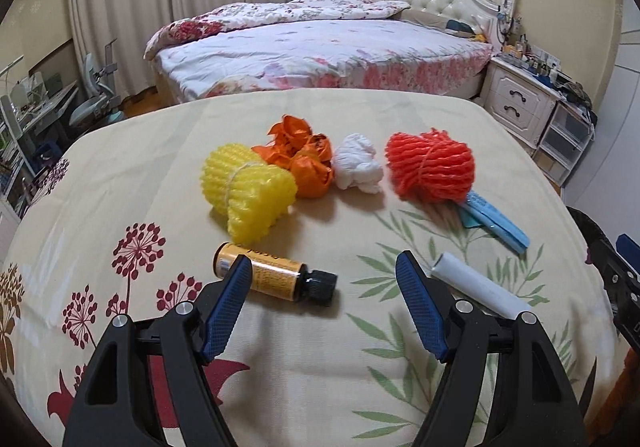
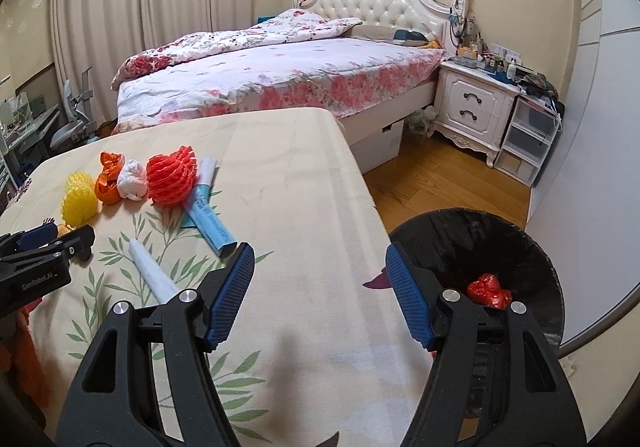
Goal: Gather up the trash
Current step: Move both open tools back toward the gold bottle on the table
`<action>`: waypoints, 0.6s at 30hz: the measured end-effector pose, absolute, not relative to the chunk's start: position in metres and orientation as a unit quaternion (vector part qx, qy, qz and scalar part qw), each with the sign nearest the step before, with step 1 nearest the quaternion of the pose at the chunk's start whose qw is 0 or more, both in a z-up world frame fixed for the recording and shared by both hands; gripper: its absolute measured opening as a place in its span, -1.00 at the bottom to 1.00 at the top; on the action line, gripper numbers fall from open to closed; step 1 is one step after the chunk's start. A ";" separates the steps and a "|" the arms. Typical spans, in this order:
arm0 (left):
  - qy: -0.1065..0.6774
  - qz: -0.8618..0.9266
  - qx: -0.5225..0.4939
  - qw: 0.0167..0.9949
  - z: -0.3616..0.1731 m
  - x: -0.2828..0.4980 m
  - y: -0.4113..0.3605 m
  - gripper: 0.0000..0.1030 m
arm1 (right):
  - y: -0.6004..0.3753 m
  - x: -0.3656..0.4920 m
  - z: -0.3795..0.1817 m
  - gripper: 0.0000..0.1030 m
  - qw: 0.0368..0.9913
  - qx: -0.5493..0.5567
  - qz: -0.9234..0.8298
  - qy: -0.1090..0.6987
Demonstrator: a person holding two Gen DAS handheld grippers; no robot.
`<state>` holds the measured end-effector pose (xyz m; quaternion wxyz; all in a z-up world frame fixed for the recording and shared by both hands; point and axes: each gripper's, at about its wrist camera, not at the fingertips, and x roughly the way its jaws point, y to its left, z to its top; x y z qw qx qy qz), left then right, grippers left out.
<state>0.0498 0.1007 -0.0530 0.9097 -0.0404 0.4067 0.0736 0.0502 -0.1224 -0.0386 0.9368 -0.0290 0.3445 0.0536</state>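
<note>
In the left wrist view the left tool (image 1: 322, 279) stands with its jaws apart and empty at the bottom of the frame over the floral tabletop (image 1: 120, 175); a small bottle (image 1: 276, 277) with an orange label whose print is too small to read lies between its fingers, a white tube (image 1: 480, 291) lower right, and yellow foam netting (image 1: 248, 189), an orange wrapper (image 1: 304, 159), a white tissue wad (image 1: 358, 163), red foam netting (image 1: 430, 167) and a blue packet (image 1: 496, 221) across the middle. In the right wrist view the right tool (image 2: 320, 271) is likewise apart and holds nothing above bare cloth, the left tool at the left edge reads "GenRobot.AI", the blue packet's lettering is illegible, and a black-lined bin (image 2: 500, 239) at lower right holds a red crumpled wrapper (image 2: 490, 289).
</note>
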 end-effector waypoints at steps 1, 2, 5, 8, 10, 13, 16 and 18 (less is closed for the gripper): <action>0.412 0.078 -0.042 0.907 -0.055 0.051 0.104 0.40 | -0.120 0.050 -0.039 0.29 0.936 -0.031 0.056 0.345; 0.418 0.083 -0.042 0.903 -0.058 0.053 0.106 0.40 | -0.118 0.049 -0.040 0.29 0.936 -0.032 0.058 0.346; 0.436 0.094 -0.046 0.894 -0.066 0.055 0.115 0.40 | -0.112 0.049 -0.041 0.29 0.934 -0.036 0.065 0.348; 0.445 0.089 -0.073 0.888 -0.069 0.049 0.127 0.40 | -0.106 0.048 -0.043 0.29 0.933 -0.040 0.070 0.350; 0.446 0.091 -0.071 0.888 -0.069 0.044 0.133 0.40 | -0.105 0.048 -0.044 0.29 0.932 -0.041 0.073 0.352; 0.445 0.095 -0.073 0.887 -0.070 0.034 0.140 0.40 | -0.103 0.047 -0.046 0.29 0.931 -0.042 0.077 0.355; 0.446 0.099 -0.074 0.886 -0.070 0.023 0.149 0.40 | -0.099 0.046 -0.047 0.29 0.930 -0.043 0.081 0.356; 0.447 0.101 -0.073 0.886 -0.071 0.017 0.155 0.40 | -0.098 0.045 -0.047 0.29 0.930 -0.043 0.082 0.356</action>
